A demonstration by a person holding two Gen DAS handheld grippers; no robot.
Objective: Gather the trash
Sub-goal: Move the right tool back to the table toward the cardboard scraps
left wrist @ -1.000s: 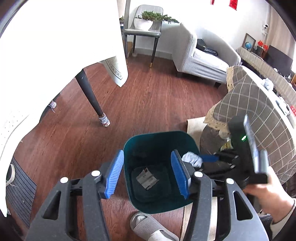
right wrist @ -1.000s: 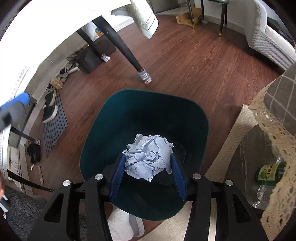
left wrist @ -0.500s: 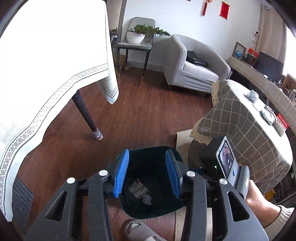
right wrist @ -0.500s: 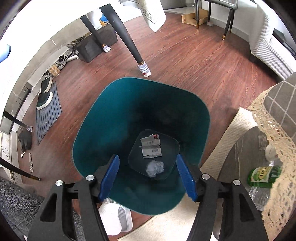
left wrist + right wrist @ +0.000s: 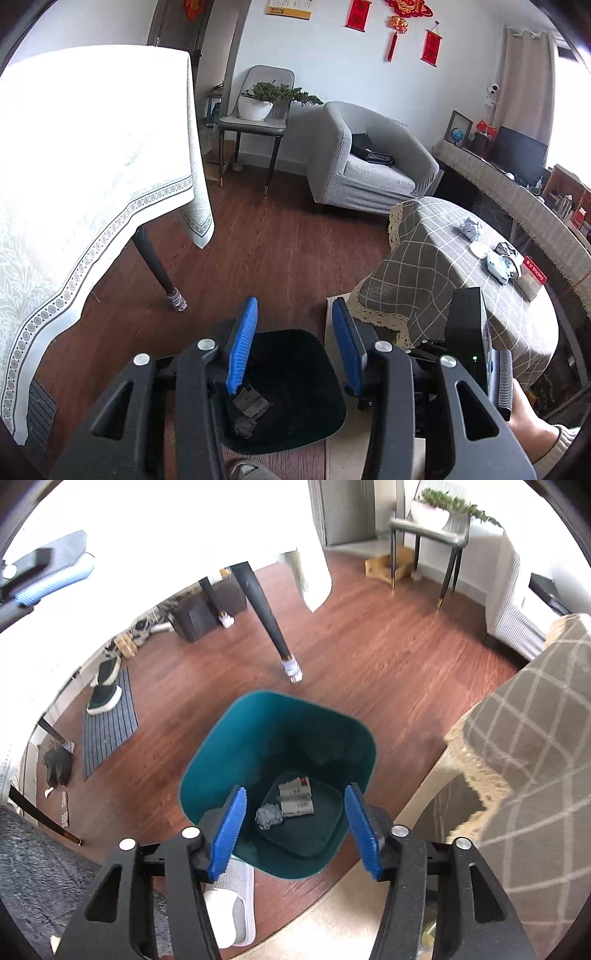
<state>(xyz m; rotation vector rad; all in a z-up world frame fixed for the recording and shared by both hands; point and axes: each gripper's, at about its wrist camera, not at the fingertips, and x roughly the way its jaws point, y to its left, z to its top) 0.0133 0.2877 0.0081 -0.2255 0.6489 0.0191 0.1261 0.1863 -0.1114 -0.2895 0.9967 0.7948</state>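
While both grippers hang above it, the teal bin (image 5: 280, 746) stands on the wood floor (image 5: 369, 657) between a white-clothed table (image 5: 92, 166) and a checked-cloth table (image 5: 443, 266). Right gripper (image 5: 295, 827): jaws apart, just been closing, nothing between them. Left gripper (image 5: 291, 343): jaws apart, opened slightly, empty too. On the bin's bottom lie a torn carton piece (image 5: 297, 797) and a crumpled paper ball (image 5: 269, 815), touching. Another paper wad (image 5: 471, 227) sits on the checked cloth.

Floor (image 5: 369, 657): reddish-brown wood planks.
On the floor: teal bin (image 5: 221, 760), striped mat (image 5: 107, 723), pale rug (image 5: 332, 923), white slipper (image 5: 232, 908).
Surface (image 5: 461, 288): round, grey checked cloth.
On the surface: crumpled paper (image 5: 470, 227), wrappers (image 5: 500, 260).
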